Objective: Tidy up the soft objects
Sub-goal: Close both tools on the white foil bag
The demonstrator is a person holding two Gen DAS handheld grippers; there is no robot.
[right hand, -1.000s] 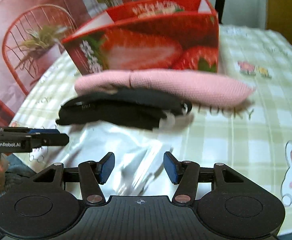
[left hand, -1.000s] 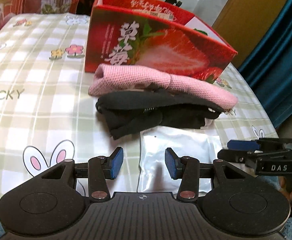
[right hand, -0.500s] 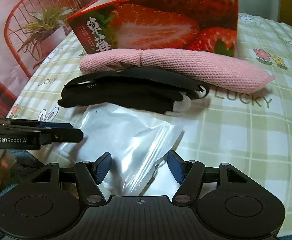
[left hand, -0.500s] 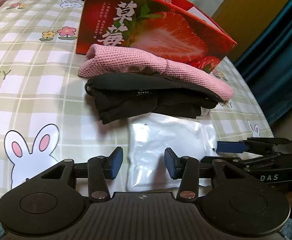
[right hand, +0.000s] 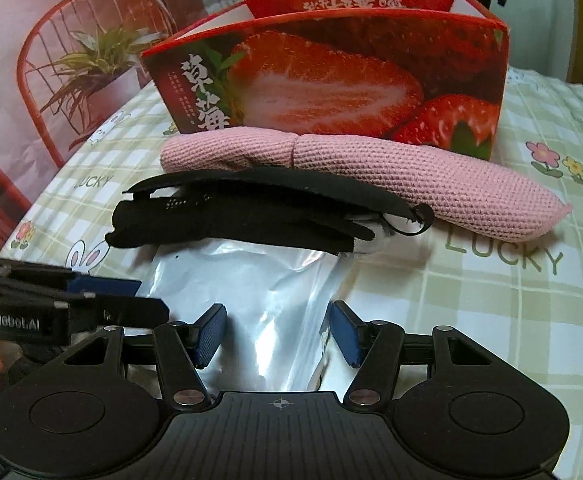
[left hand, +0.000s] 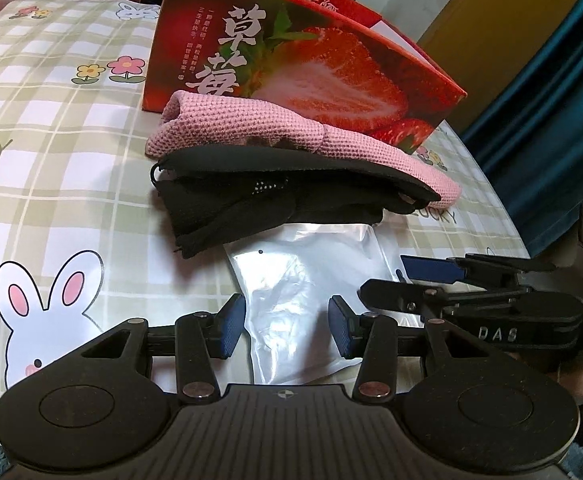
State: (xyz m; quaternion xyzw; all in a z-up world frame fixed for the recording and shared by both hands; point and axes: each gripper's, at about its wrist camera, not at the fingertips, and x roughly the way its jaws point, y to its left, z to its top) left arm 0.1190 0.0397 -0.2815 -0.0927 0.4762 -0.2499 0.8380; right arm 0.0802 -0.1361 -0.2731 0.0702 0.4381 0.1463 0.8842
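A rolled pink knitted cloth lies in front of a red strawberry box. A pile of black fabric lies against the cloth's near side. A clear plastic bag lies flat nearest me, partly under the black fabric. My left gripper is open and empty over the bag's near edge. My right gripper is open and empty, low over the same bag. Each gripper shows at the side of the other's view.
The table wears a green checked cloth with rabbits and flowers. A red wire chair with a plant stands behind on the left. A teal curtain hangs at the right.
Both grippers have moved forward and lower toward the plastic bag and the fabric pile. The objects on the table have not moved. Both stay open.
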